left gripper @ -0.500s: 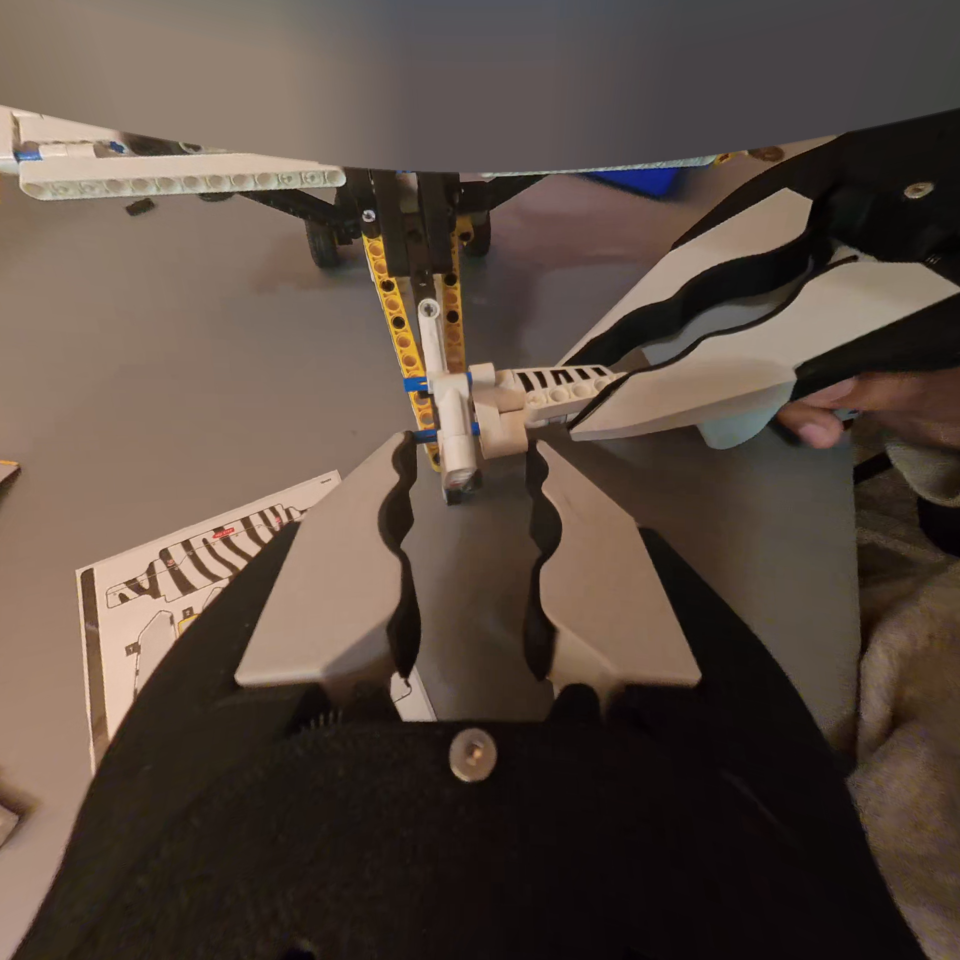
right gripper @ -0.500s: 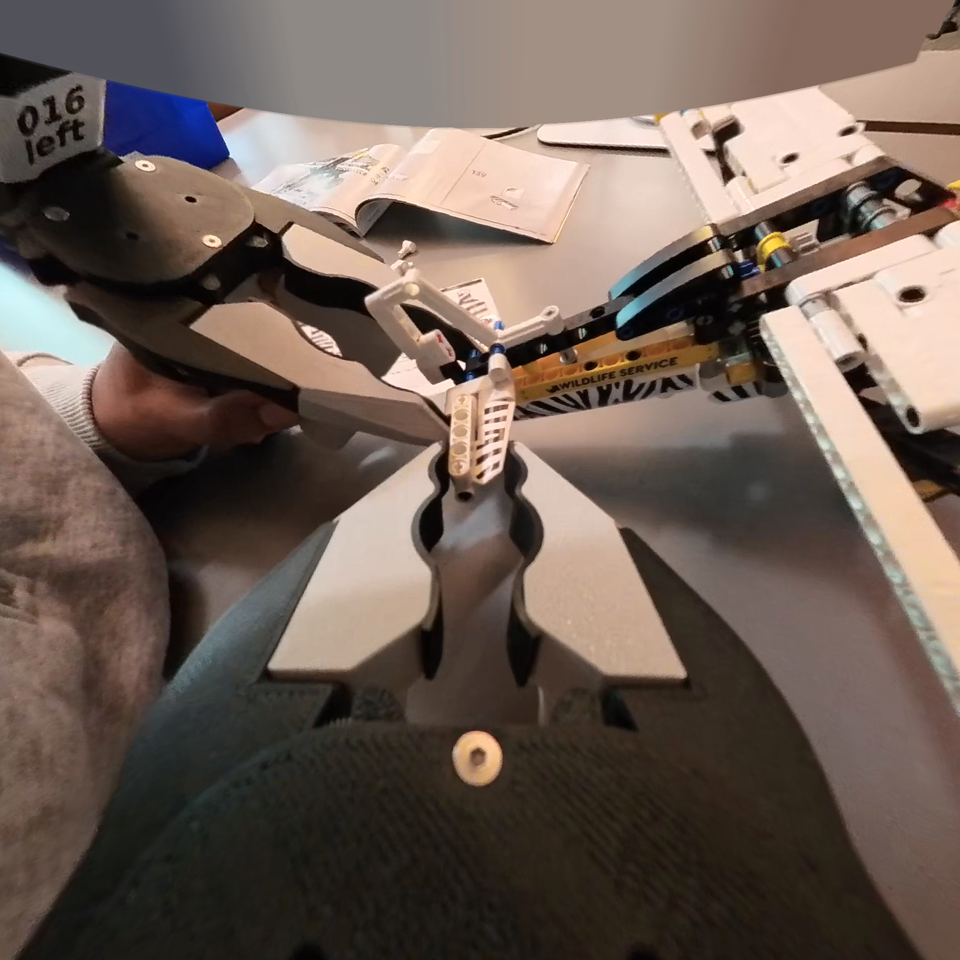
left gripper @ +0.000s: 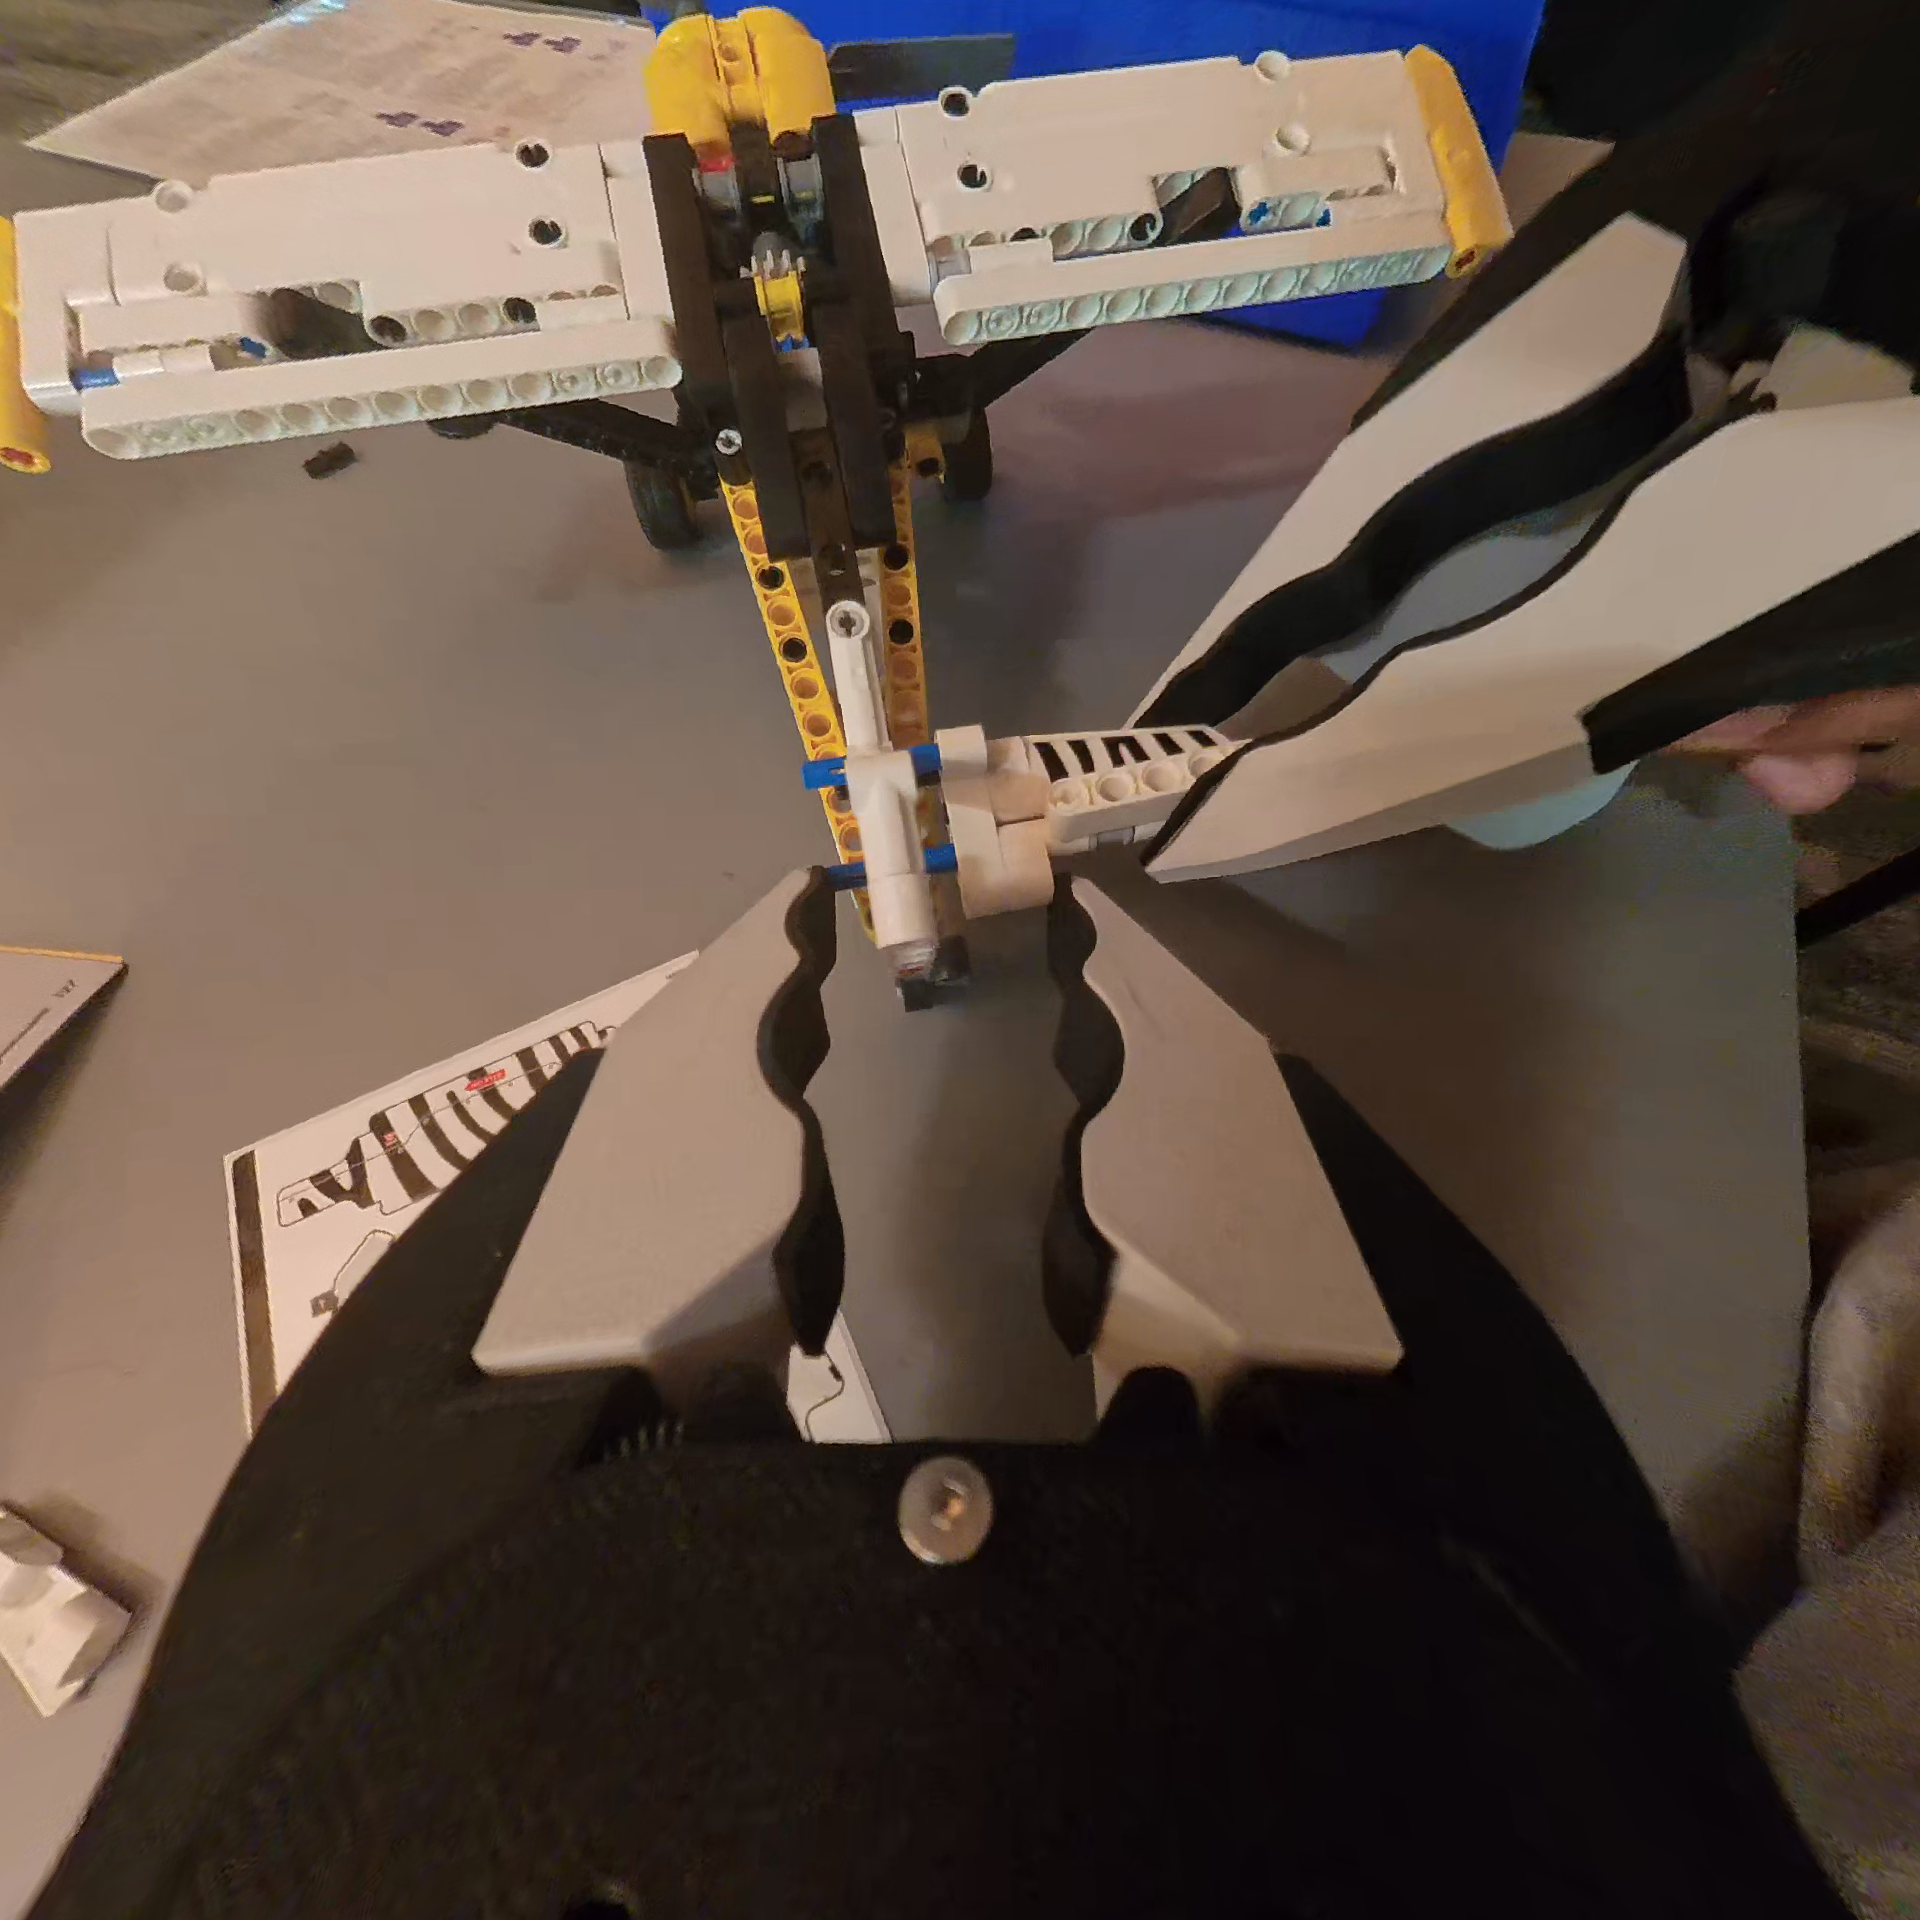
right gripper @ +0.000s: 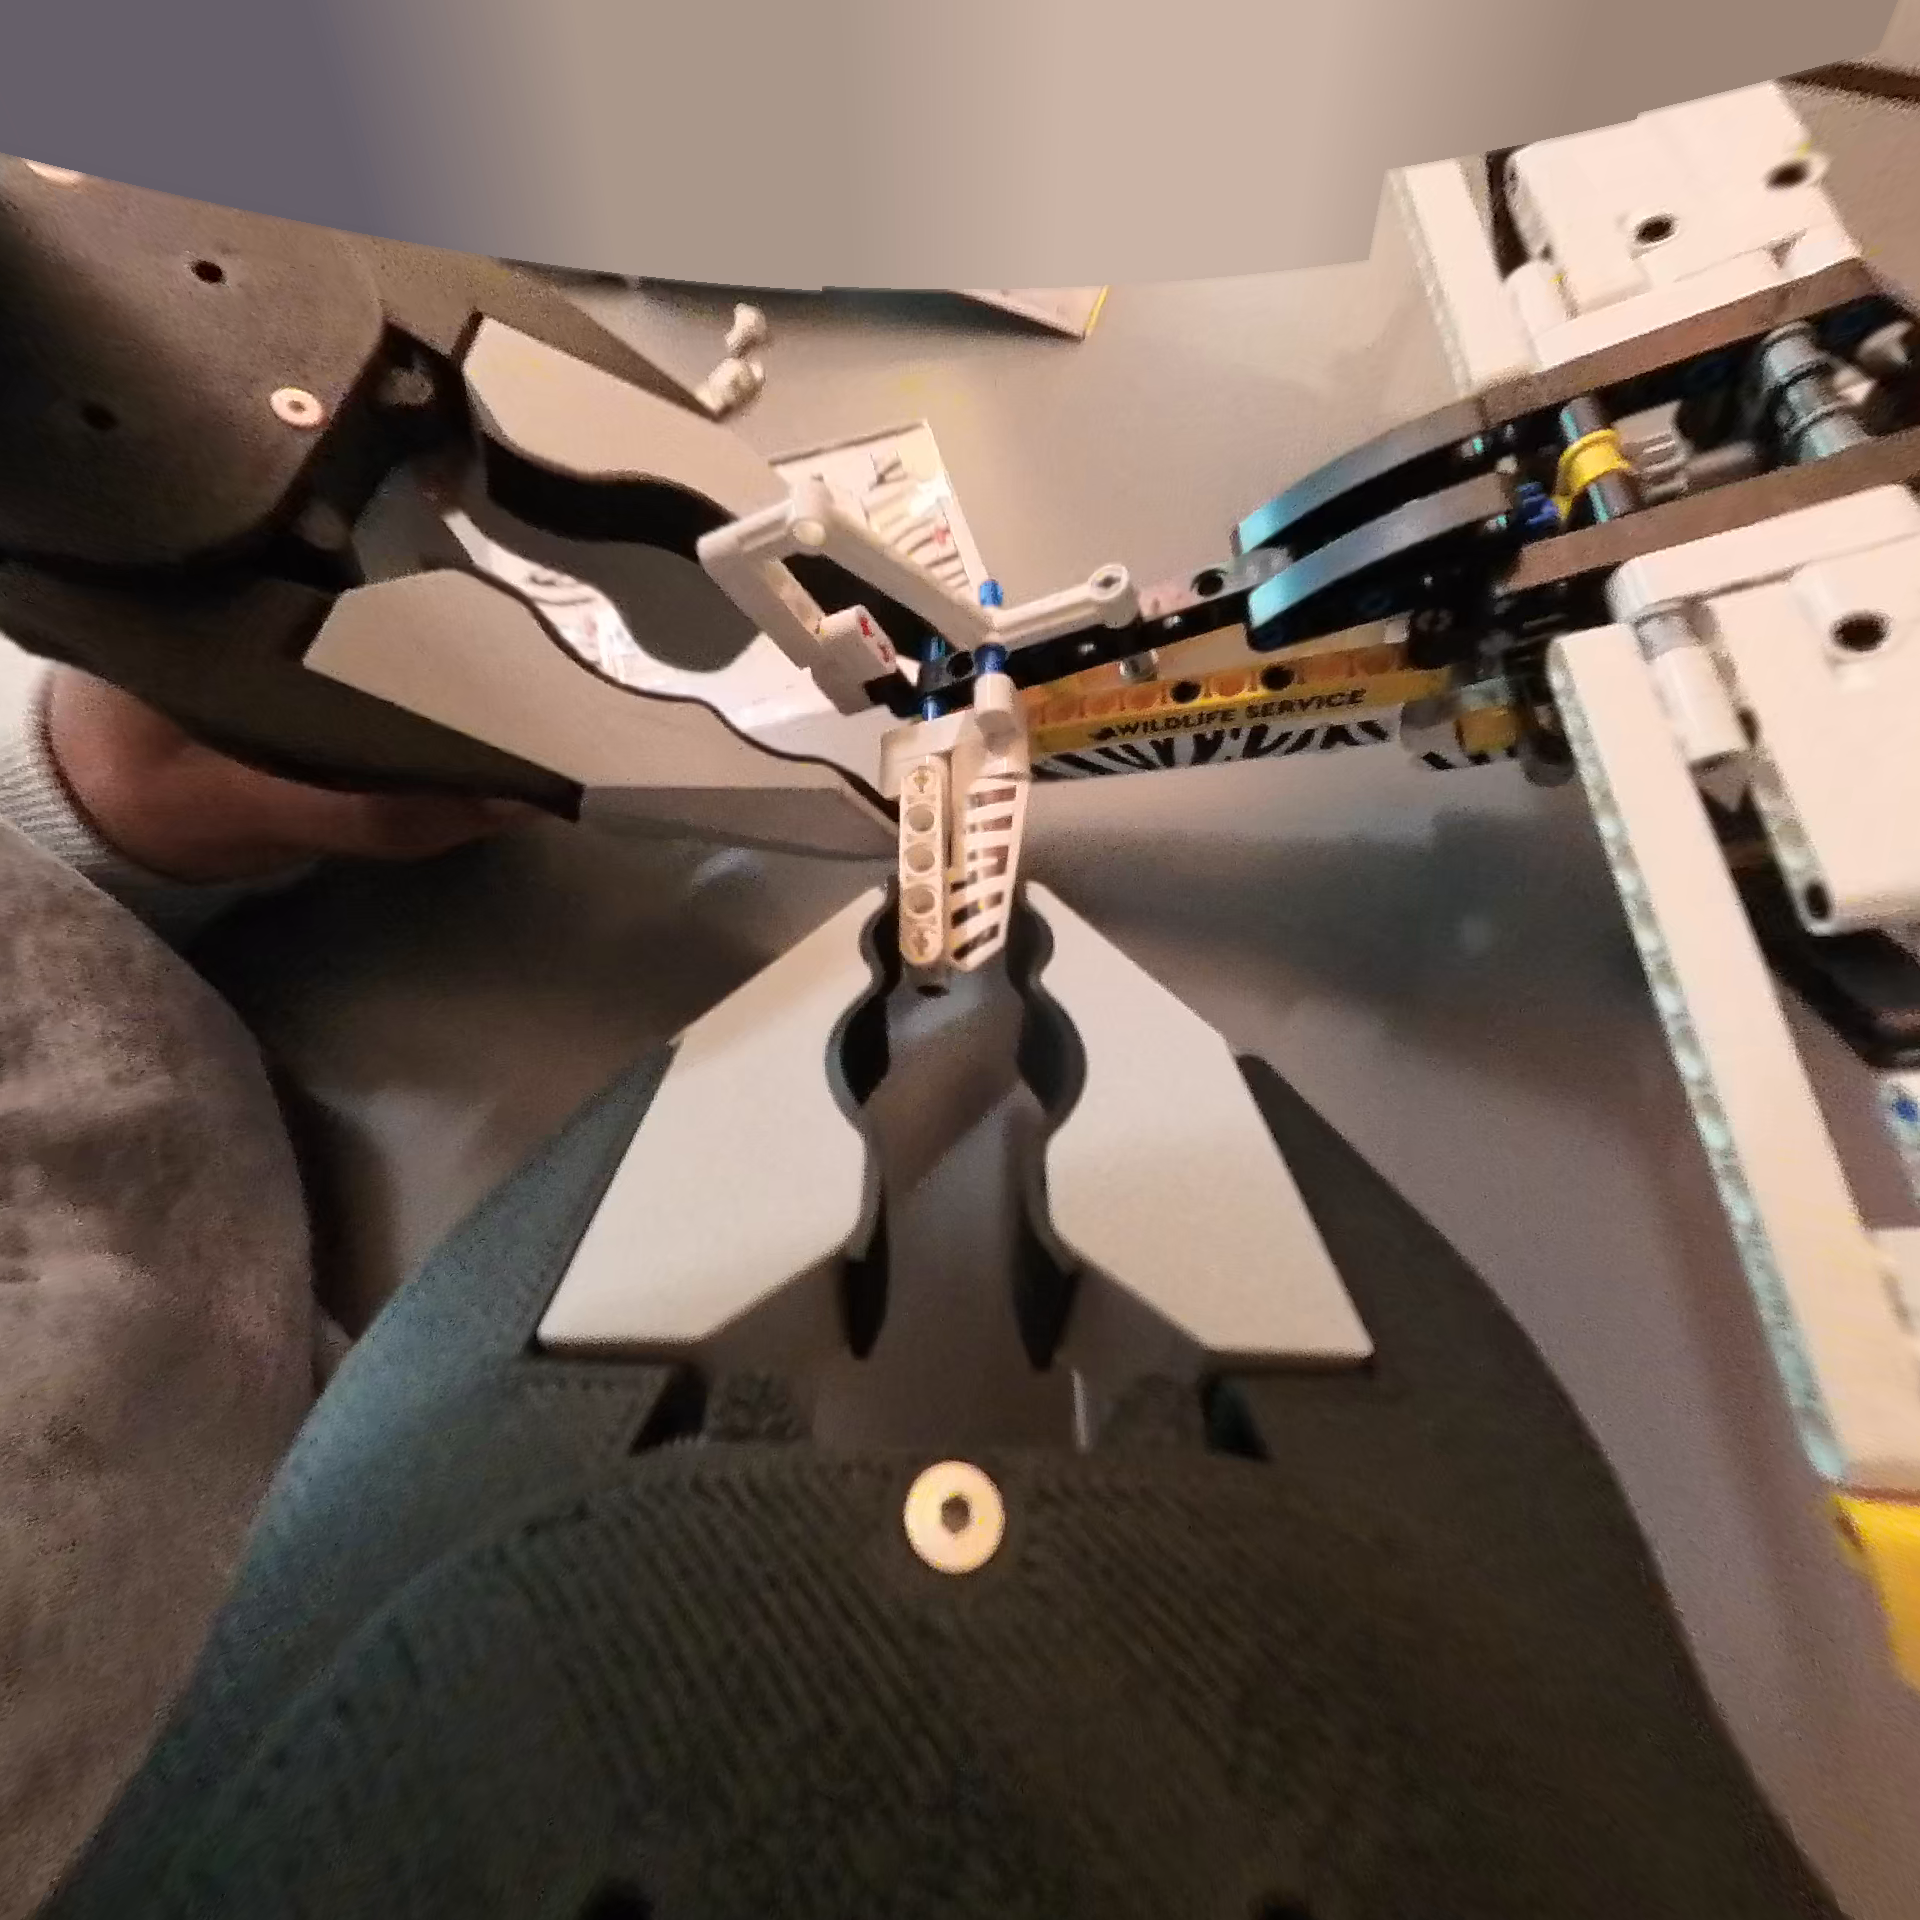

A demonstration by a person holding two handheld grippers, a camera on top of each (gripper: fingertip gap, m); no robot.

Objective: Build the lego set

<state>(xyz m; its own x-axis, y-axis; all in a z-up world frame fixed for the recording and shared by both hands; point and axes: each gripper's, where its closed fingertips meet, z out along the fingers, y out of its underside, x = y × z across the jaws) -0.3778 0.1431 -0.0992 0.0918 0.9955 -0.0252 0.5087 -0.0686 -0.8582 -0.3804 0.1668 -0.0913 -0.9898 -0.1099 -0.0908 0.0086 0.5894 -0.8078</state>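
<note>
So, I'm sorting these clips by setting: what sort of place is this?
Probably a hobby or work table indoors: a half-built toy plane stands on a plain grey tabletop, printed building instructions lie beside it, and a blue bin sits behind.

I work at a plain grey table (left gripper: 312, 675), seemingly a home hobby spot. Instruction sheets (left gripper: 343, 1195) and a blue bin (left gripper: 1195, 62) lie around me.
</note>
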